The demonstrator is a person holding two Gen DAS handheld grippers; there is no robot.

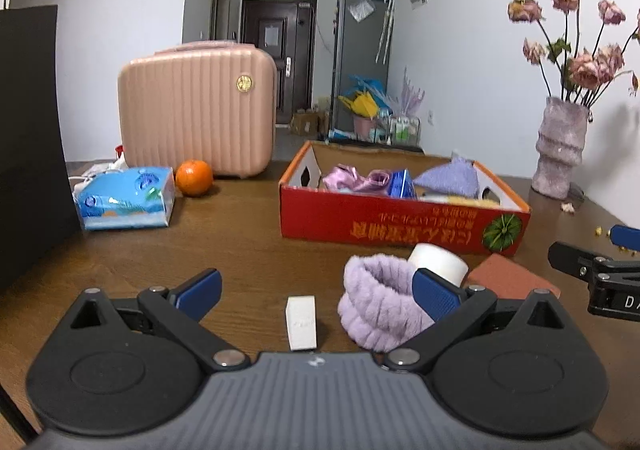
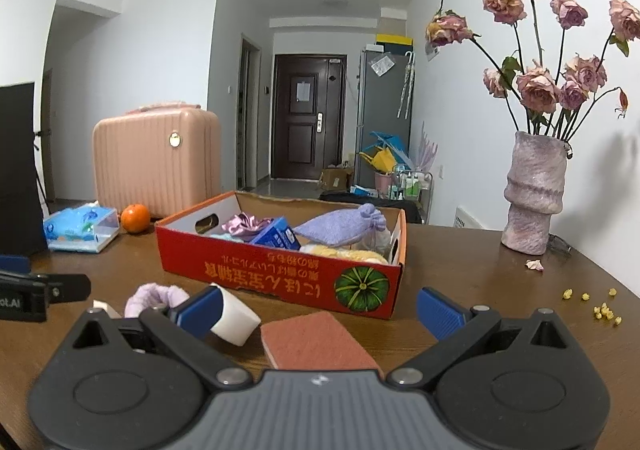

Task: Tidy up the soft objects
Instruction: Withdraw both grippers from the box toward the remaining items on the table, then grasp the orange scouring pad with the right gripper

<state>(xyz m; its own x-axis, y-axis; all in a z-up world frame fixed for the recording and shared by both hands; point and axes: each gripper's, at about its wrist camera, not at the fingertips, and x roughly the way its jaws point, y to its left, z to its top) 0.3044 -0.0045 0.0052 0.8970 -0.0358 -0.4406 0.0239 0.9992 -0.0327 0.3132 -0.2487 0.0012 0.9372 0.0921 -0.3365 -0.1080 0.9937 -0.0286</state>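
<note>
A red cardboard box on the wooden table holds a lilac pouch, a pink satin piece, a blue carton and a yellow soft item. In front of it lie a fluffy lilac band, a white cup on its side, a reddish sponge and a small white block. My left gripper is open; the band lies against its right finger. My right gripper is open above the sponge.
A tissue pack, an orange and a pink case stand at the back left. A black panel is at far left. A vase of dried roses stands at right, with petals and crumbs near it.
</note>
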